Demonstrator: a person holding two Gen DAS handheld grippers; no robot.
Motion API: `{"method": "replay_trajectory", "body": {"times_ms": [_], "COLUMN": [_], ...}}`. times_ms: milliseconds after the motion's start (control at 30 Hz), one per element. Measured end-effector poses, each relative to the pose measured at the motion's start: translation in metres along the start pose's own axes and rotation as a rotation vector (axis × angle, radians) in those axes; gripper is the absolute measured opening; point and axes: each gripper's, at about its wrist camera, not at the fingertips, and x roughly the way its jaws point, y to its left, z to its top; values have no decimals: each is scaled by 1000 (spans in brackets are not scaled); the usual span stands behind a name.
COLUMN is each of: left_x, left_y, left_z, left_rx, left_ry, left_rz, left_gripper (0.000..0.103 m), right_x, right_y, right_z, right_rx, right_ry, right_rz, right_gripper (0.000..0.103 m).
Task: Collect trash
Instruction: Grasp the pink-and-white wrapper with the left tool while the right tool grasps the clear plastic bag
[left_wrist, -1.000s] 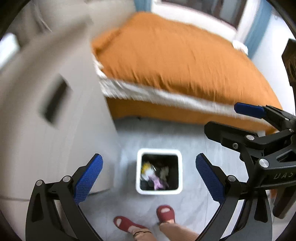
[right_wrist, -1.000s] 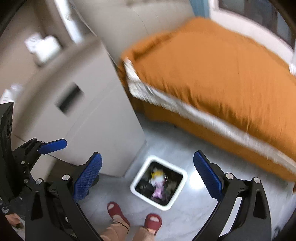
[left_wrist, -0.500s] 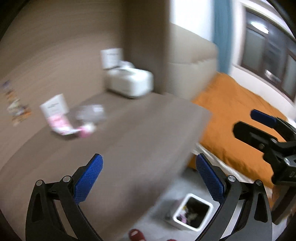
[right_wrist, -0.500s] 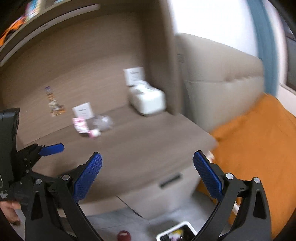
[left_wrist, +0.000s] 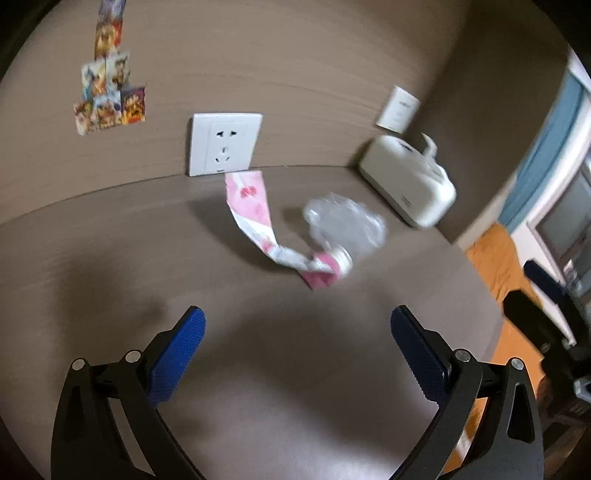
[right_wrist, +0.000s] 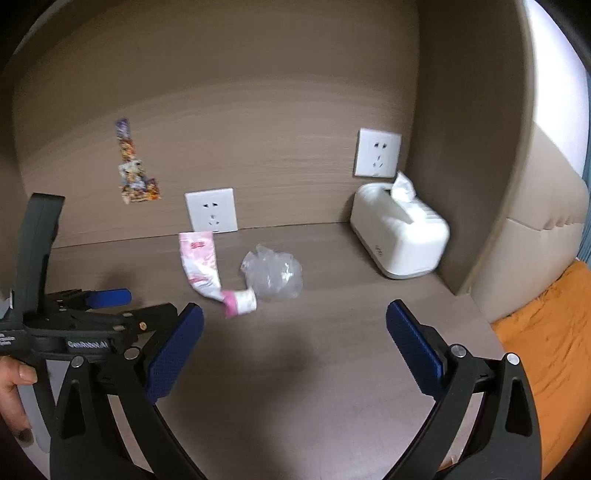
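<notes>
**Trash sitting mid-tabletop, both grippers spread and empty**

The squeezed pink tube (left_wrist: 258, 218), print too blurry to read, lies touching a crumpled clear plastic wad (left_wrist: 345, 225) near the back wall, below a socket (left_wrist: 223, 142). Bare tabletop (left_wrist: 295, 369) lies in front of them. A white tissue box (right_wrist: 400, 236) fills the right corner. Left gripper (left_wrist: 297, 354) and right gripper (right_wrist: 295, 349) hover wide apart, holding nothing.

A brown wood-grain wall (right_wrist: 258, 110) is fitted with white sockets (right_wrist: 211, 210); an orange bed (right_wrist: 546, 332) is seen alongside.
</notes>
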Motion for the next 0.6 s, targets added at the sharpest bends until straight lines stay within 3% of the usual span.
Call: {"method": "replay_trajectory", "body": {"times_ms": [233,400,500,600], "left_x": [55,89,97,107], "left_y": [26,36,39,37], "left_z": [45,57,62,68], "left_rx": [-34,-65,-36,13], "left_ry": [76,141,142,162], "left_rz": [-29,-57,-65,-88], "left_gripper": [98,94,80,48], "right_x": [78,123,143,158], "right_y": [-3,-3,-4,-3], "right_z": [20,25,29,30], "right_rx": [22,29,45,50], "right_ry": [72,132,158,184], "right_rz": [-9,-3,4,31], "right_gripper": [98,98,98,98]}}
